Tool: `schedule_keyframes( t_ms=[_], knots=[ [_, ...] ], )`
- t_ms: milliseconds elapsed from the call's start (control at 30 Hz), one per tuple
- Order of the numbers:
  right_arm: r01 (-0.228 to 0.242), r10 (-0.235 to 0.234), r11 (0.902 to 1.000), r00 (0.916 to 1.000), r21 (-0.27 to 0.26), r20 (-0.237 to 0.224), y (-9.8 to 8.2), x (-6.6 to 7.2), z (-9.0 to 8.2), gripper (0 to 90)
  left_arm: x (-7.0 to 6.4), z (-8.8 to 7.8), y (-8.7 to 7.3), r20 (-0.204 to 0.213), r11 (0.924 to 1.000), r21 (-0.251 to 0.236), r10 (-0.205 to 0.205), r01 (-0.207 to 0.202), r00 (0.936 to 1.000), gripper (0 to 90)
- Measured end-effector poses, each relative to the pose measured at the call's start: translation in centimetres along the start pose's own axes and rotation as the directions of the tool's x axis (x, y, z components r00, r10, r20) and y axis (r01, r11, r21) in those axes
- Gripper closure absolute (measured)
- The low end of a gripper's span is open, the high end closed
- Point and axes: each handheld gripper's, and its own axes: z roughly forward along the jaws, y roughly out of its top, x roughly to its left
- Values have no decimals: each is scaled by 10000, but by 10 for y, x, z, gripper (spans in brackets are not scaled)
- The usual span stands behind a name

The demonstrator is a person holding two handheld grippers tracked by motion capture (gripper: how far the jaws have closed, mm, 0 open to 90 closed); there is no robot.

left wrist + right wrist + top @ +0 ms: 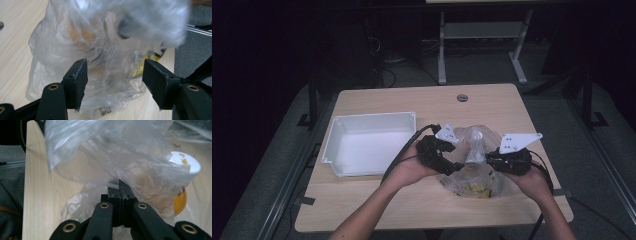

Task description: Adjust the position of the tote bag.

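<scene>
A clear plastic bag (pixel 474 172) lies on the wooden table (pixel 377 205) in front of the person, its gathered neck (pixel 475 145) standing up between the two grippers. Something yellow (pixel 479 190) shows through the film low in the bag. My left gripper (pixel 455 165) is at the bag's left side; in the left gripper view its jaws stand wide apart (pixel 115 82) with the bag (pixel 105 50) just beyond them, not pressed. My right gripper (pixel 488 159) is at the bag's right side, its jaws (pixel 122 187) shut on a fold of the bag (pixel 112 152).
A white empty tray (pixel 372 116) stands on the table left of the bag. A round cable hole (pixel 462 97) sits near the far edge. In the right gripper view a white round lid-like thing (pixel 186 161) and a yellow object (pixel 180 201) show through the film.
</scene>
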Motion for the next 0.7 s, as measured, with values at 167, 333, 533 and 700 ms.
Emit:
schedule_keyframes(
  t_ms=[167, 333, 533, 700],
  knots=[
    [-227, 227, 9997, 9997, 112, 18, -3, -2, 6, 893, -10, -8, 6, 206, 9994, -298, 176, -170, 9996, 362],
    [-218, 217, 9997, 9997, 122, 55, -2, -3, 8, 892, -20, -9, 15, 307, 9979, -326, 576, -566, 9979, 367],
    [-206, 205, 9997, 9998, 121, 29, -2, -1, 8, 889, -21, 0, 24, 33, 9977, -147, 663, -662, 9978, 520],
    [-228, 228, 9997, 9997, 102, -39, -3, 0, 5, 853, -22, 6, 29, -223, 9967, -378, 709, -717, 9972, 829]
  ],
)
